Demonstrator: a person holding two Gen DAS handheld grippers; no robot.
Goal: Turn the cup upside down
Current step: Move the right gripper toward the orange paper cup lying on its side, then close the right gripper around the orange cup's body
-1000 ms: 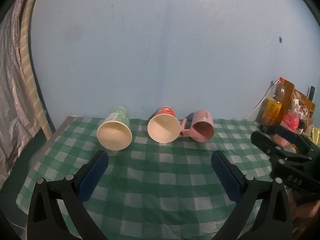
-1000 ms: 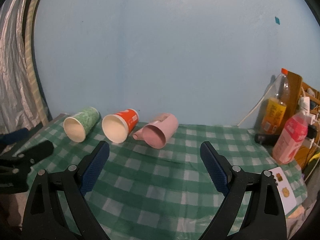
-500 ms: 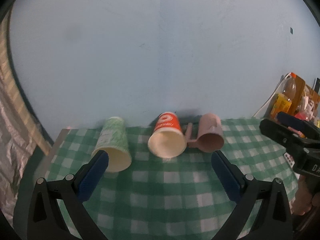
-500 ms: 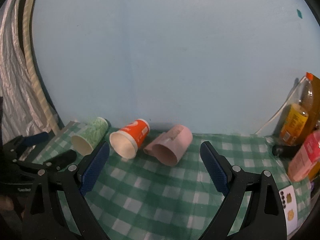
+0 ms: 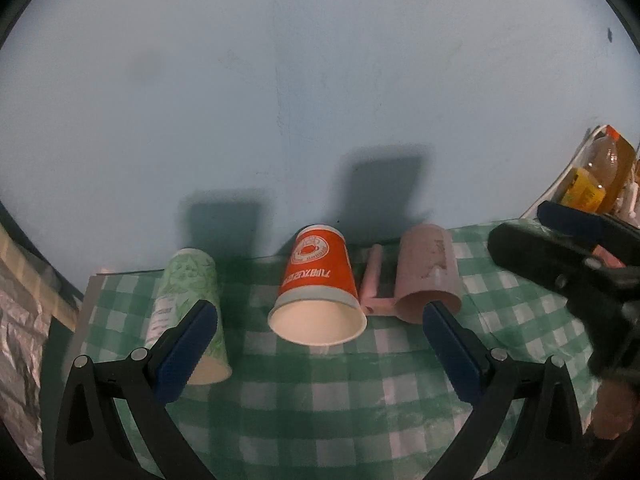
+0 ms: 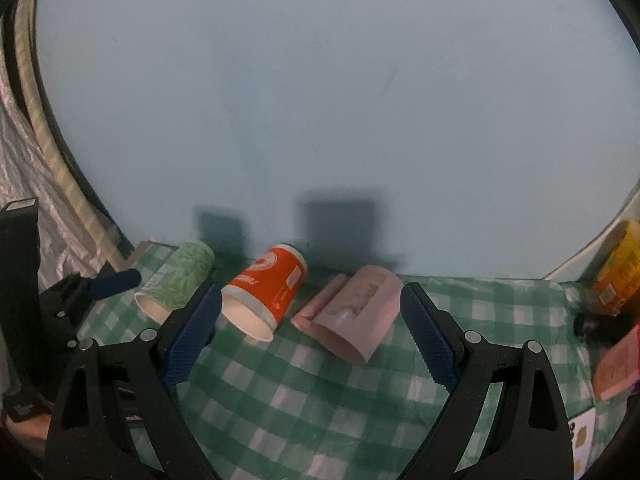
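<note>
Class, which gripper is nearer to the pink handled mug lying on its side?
Right. The right gripper frames the pink handled mug between its open fingers, close in front. The left gripper is centred on the orange paper cup, the mug off to its right.

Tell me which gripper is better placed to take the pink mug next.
Right, probably. The right gripper is open with the pink mug lying between its fingers. The left gripper frames the orange cup instead.
</note>
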